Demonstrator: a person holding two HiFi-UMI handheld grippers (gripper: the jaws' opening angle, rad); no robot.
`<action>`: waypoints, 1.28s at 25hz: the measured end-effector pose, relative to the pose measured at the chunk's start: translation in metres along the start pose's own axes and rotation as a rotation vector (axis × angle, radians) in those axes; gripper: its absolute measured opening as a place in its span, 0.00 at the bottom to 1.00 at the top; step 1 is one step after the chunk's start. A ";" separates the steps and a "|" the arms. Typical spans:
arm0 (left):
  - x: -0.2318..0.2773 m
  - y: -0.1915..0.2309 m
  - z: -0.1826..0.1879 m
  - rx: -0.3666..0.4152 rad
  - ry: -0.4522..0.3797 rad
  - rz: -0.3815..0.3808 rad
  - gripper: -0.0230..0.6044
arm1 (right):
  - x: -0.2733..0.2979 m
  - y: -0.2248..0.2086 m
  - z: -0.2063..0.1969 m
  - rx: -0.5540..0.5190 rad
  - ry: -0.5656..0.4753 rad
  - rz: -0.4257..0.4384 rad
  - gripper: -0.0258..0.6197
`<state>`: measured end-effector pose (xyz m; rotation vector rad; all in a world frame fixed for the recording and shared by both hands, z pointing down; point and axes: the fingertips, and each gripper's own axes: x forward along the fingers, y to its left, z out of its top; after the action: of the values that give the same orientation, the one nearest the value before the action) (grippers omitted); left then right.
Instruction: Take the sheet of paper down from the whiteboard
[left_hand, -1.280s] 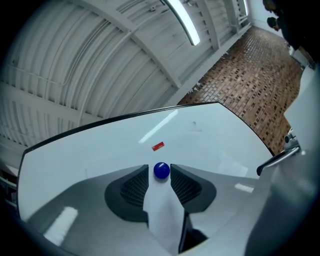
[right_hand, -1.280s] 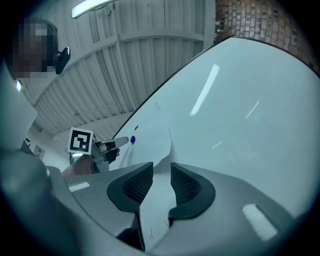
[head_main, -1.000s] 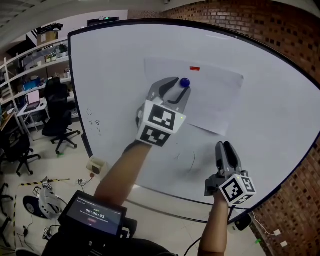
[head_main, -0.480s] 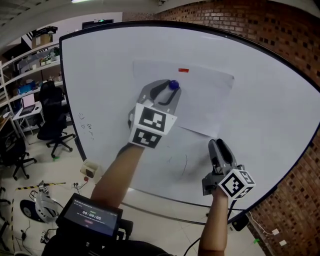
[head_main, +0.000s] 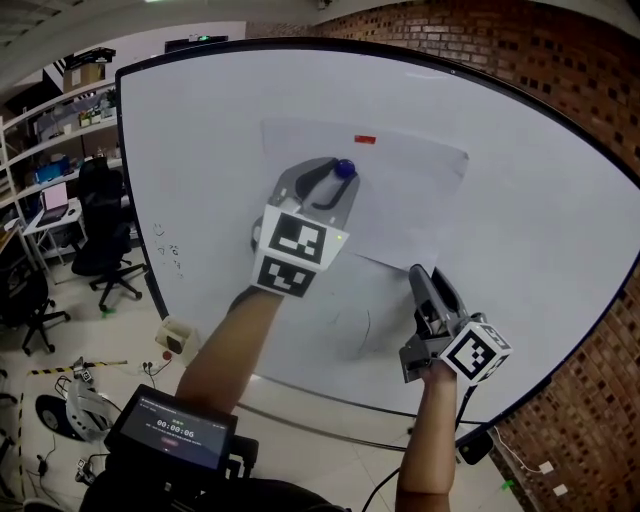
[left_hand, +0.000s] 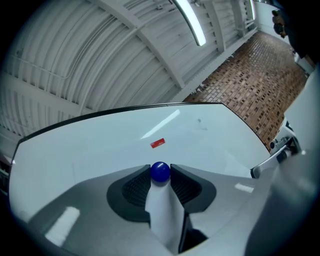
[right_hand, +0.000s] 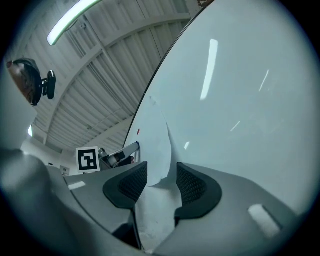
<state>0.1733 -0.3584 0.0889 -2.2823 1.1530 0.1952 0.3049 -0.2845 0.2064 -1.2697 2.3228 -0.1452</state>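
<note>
The left gripper (head_main: 338, 176) pinches the round blue magnet (head_main: 344, 168); the right gripper (head_main: 425, 276) is spread round a corner of the white paper sheet (head_main: 400, 195); it should squeeze next.

A large whiteboard (head_main: 200, 150) carries a white sheet of paper (head_main: 410, 200) on its upper middle, a small red magnet (head_main: 365, 139) near the sheet's top edge, a round blue magnet (head_main: 344, 169) just below it, and faint pen marks (head_main: 165, 245) at lower left.

Head view looks from farther back onto the whiteboard (head_main: 200, 120), which both gripper views face close up.
</note>
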 end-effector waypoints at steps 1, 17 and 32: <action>0.000 -0.001 0.000 -0.001 0.000 -0.001 0.23 | 0.003 0.003 0.003 -0.009 -0.001 0.015 0.33; -0.002 -0.002 0.000 -0.020 -0.010 0.017 0.23 | 0.017 -0.007 0.014 0.039 -0.035 -0.026 0.06; -0.003 -0.008 0.010 -0.066 -0.042 -0.013 0.23 | 0.003 0.007 0.032 -0.038 -0.101 -0.021 0.06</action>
<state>0.1787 -0.3475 0.0849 -2.3311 1.1258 0.2780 0.3129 -0.2787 0.1745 -1.2902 2.2367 -0.0426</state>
